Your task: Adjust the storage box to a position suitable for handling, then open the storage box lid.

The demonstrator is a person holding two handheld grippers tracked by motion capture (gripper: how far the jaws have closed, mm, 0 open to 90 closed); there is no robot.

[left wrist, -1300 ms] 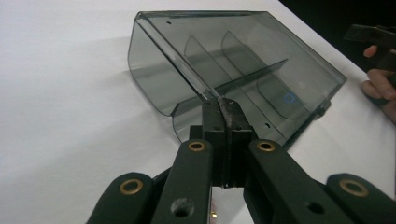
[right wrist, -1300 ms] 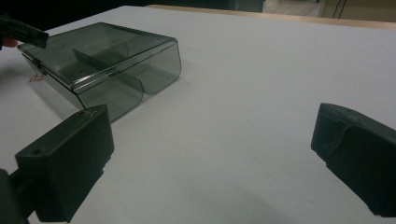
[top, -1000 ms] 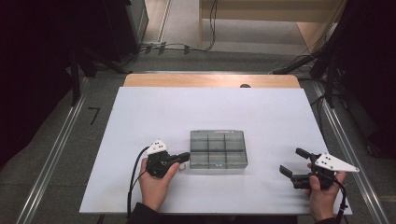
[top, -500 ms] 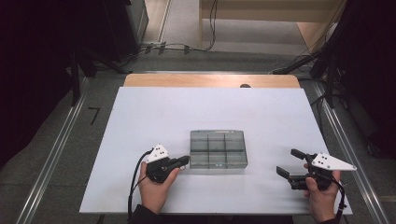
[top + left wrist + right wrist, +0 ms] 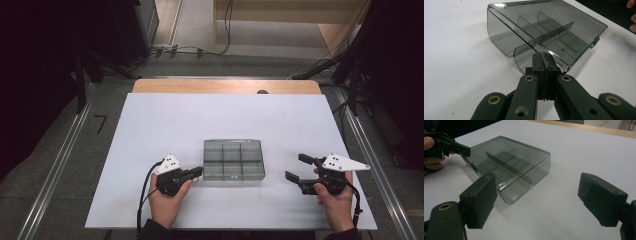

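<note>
My left gripper (image 5: 196, 173) is clamped tight on the near-left edge of the smoky compartment box (image 5: 233, 161), which sits mid-table on the white table (image 5: 150, 125). My right gripper (image 5: 299, 169) holds nothing, its jaws spread wide, well apart to the box's right.

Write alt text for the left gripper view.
The left gripper, jaws shut, pinches the near edge of a smoky clear plastic organizer box with inner dividers, which sits on a white table.

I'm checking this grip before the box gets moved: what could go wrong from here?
The left gripper pinches only a thin edge at one corner of the clear divided box, so it may slip or the box may swing when lifted. The right gripper stands open and apart from it, giving no support.
</note>
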